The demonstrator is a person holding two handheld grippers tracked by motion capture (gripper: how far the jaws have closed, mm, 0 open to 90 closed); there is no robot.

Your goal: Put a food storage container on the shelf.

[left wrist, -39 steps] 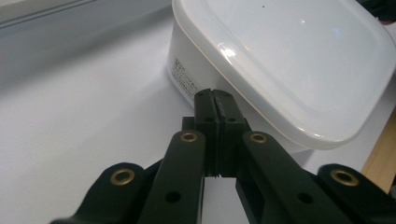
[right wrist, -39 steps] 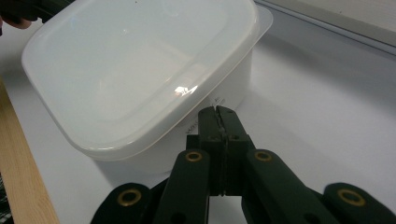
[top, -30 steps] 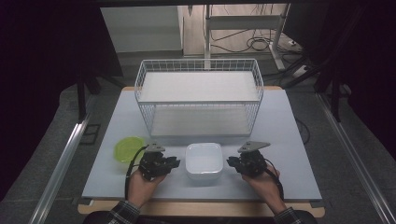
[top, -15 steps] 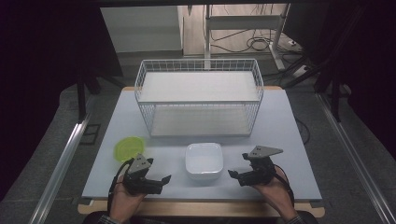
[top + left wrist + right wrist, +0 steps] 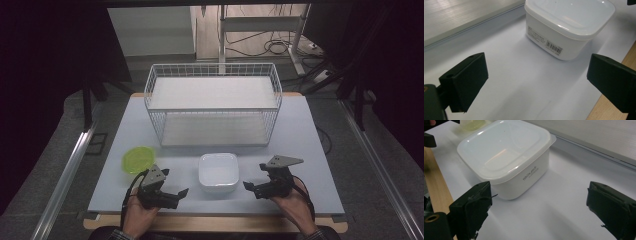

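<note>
A white lidded plastic container (image 5: 218, 172) sits on the white table near the front edge, between my two grippers. My left gripper (image 5: 176, 196) lies to its left, open, with the container (image 5: 567, 25) beyond its jaws. To the container's right, my right gripper (image 5: 251, 188) is open too, its jaws wide apart and the container (image 5: 506, 157) just ahead at the left. Nothing is held. A lime-green bowl (image 5: 138, 159) rests left of the container, behind my left gripper.
A white wire basket (image 5: 213, 107) with a white shelf stands across the back middle of the table. The wooden front edge (image 5: 215, 223) runs just below both hands. Dark floor, rails and cables surround the table.
Both grippers have drawn back from the container's sides toward the front edge and outward, the left one moving off the green bowl. The container has stayed in place.
</note>
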